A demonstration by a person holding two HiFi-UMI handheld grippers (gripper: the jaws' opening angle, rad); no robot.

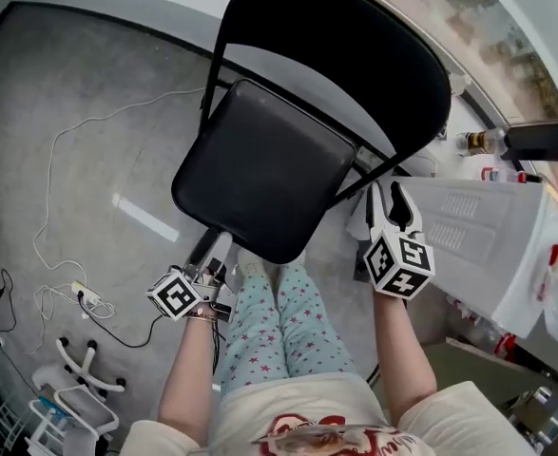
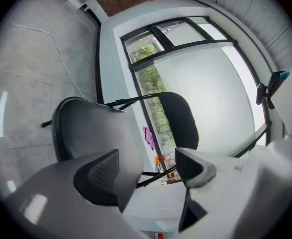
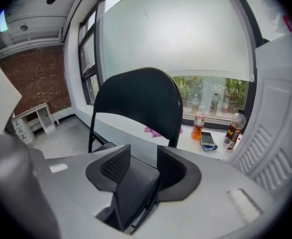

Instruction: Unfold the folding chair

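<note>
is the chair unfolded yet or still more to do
Done: the folding chair looks opened, its seat swung down and out in front of the back.
In hand: the right gripper is at the seat's side edge, jaws apart with that edge between them. The left gripper is open and empty.
Left: probably only drawing both grippers clear, perhaps checking that the seat is fully down.

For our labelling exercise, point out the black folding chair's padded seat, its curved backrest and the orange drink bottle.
Black padded seat [image 1: 259,179], head view, cushion middle.
Curved black backrest [image 1: 355,46], head view, panel centre.
Orange drink bottle [image 3: 199,126], right gripper view, its body.
</note>
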